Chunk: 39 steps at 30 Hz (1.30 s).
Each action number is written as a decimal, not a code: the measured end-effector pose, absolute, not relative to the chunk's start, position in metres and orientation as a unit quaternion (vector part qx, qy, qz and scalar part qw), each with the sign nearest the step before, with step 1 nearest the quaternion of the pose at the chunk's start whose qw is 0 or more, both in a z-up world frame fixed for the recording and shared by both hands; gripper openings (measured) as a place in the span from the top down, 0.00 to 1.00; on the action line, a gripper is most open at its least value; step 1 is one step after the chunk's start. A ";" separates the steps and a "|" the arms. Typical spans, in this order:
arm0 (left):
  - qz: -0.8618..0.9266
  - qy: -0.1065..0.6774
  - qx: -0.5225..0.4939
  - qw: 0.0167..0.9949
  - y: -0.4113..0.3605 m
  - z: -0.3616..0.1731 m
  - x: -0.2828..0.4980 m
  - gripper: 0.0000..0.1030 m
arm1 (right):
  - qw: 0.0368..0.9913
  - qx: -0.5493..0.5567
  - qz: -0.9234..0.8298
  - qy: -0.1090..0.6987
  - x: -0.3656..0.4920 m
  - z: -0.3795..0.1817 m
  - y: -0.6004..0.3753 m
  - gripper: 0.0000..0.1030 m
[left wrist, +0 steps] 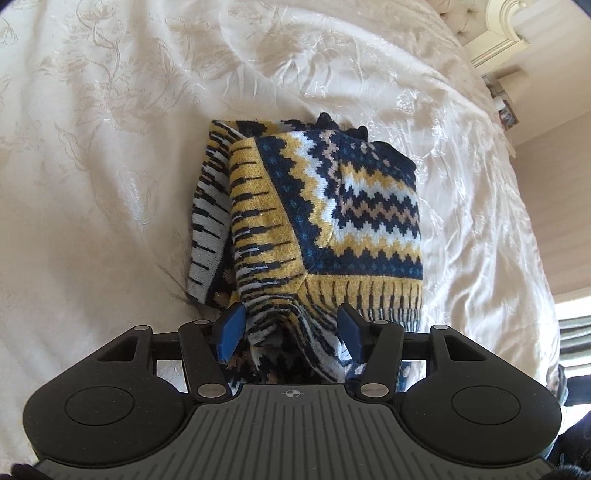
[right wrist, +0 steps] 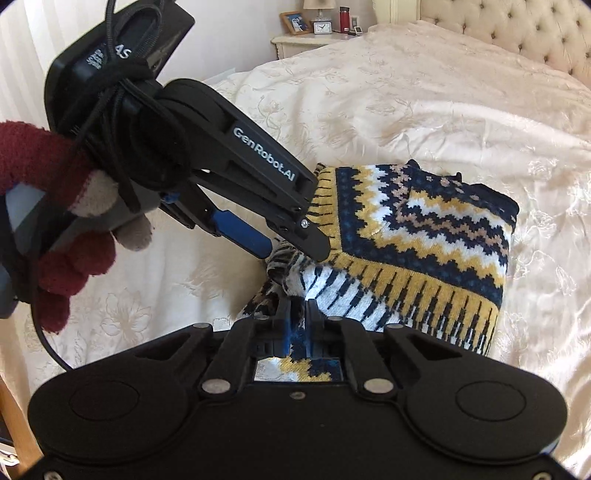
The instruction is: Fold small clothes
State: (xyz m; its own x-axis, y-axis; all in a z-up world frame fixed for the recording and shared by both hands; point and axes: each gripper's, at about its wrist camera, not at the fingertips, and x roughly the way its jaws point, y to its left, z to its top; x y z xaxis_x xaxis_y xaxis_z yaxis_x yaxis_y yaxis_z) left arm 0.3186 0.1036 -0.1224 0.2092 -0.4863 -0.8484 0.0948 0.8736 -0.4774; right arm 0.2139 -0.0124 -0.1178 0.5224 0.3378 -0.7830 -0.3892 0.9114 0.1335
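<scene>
A small knitted sweater (left wrist: pixel 354 206) with navy, yellow and white zigzags lies folded on the cream bedspread (left wrist: pixel 110 147). In the left wrist view my left gripper (left wrist: pixel 291 328) is open, its blue pads (left wrist: pixel 232 328) either side of a bunched striped edge at the sweater's near end. The right wrist view shows the sweater (right wrist: pixel 424 229) from its hem side. There my right gripper (right wrist: pixel 298 314) is shut on a fold of the striped knit at the near left corner. The left gripper (right wrist: pixel 293 253) reaches in from the upper left, open over that same corner, held by a red-gloved hand (right wrist: pixel 55 258).
A bedside table (right wrist: pixel 295 38) with a clock, a photo frame and a red bottle stands beyond the bed's far left. A tufted headboard (right wrist: pixel 517 29) lines the far right. The bedspread (right wrist: pixel 406 92) spreads wide around the sweater.
</scene>
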 end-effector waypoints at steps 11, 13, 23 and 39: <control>-0.181 0.583 -0.161 0.776 0.097 -0.137 0.350 0.49 | 0.860 -0.114 0.231 0.441 0.199 -0.140 0.009 0.41; -0.182 0.580 -0.163 0.777 0.097 -0.139 0.356 0.49 | 0.857 -0.148 0.240 0.431 0.198 -0.145 0.018 0.41; -0.197 0.574 -0.167 0.777 0.102 -0.127 0.360 0.49 | 0.850 -0.194 0.242 0.426 0.210 -0.154 0.040 0.86; -0.202 0.597 -0.222 0.744 0.115 -0.146 0.331 0.42 | 0.861 -0.094 0.246 0.436 0.205 -0.124 0.009 0.86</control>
